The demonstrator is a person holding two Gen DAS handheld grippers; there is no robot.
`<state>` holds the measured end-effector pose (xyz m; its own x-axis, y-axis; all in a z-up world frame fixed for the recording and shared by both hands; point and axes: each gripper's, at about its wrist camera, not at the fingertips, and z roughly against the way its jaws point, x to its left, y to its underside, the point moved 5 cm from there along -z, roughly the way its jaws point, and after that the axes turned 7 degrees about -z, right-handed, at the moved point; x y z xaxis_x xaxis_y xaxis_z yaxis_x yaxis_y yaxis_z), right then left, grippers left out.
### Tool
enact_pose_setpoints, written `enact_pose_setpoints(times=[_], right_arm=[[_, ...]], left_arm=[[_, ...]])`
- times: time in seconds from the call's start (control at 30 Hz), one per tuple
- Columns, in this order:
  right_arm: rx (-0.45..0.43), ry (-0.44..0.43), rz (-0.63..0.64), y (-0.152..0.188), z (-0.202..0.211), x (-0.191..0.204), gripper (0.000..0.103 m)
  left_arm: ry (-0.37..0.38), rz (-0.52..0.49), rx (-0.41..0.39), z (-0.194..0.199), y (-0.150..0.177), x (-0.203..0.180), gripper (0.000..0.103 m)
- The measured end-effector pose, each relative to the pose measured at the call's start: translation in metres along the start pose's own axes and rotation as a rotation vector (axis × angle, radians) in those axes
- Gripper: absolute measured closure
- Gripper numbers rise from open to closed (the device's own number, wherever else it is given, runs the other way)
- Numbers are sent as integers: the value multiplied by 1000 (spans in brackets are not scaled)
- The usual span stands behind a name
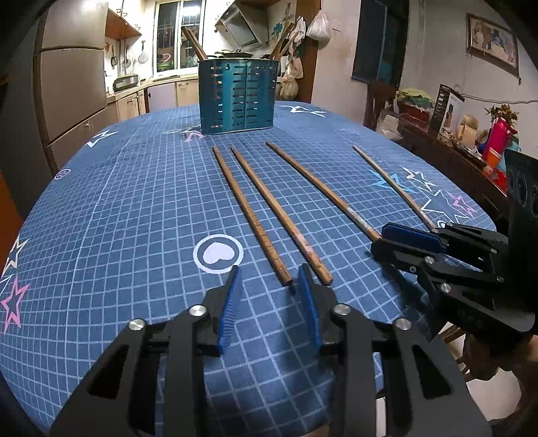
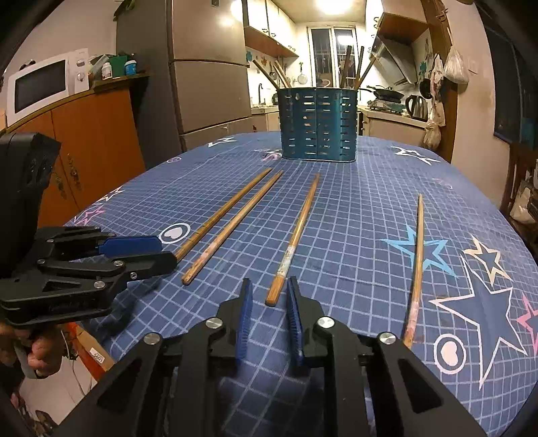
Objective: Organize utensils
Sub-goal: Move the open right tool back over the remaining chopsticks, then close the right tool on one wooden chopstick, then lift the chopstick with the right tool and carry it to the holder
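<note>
Microwave (image 2: 40, 85) in right view only, w/ chopsticks (image 2: 291, 242).

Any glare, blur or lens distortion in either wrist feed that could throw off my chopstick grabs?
Left wrist view: strong fisheye bend curves the tablecloth grid; chopsticks sharp, lit evenly; window behind the holder bright. Right wrist view: ceiling lights blown out, the holder backlit; chopsticks stay crisp, soft shadows only.

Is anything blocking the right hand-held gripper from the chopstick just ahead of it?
Nothing visible. The right hand-held gripper is open, and the chopstick end lies on bare tablecloth just before its fingertips.
</note>
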<state>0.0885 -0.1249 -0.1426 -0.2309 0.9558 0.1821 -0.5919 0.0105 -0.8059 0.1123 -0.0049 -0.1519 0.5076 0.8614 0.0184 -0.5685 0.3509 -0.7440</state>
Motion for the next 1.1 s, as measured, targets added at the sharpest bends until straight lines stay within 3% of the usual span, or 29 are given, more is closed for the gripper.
enact_pose_setpoints(times=[0.07, 0.83, 0.97, 1.1], right_arm=[[-6, 0, -7, 0, 0, -2, 86], [-49, 49, 45, 4, -1, 6, 86], [-68, 51, 35, 8, 2, 7, 93], [-83, 50, 20, 9, 3, 7, 93]], left_arm=[[12, 0, -3, 0, 0, -4, 80], [-61, 1, -70, -4, 1, -20, 80], [-90, 27, -80, -4, 2, -14, 96], [-99, 34, -88, -3, 2, -12, 96]])
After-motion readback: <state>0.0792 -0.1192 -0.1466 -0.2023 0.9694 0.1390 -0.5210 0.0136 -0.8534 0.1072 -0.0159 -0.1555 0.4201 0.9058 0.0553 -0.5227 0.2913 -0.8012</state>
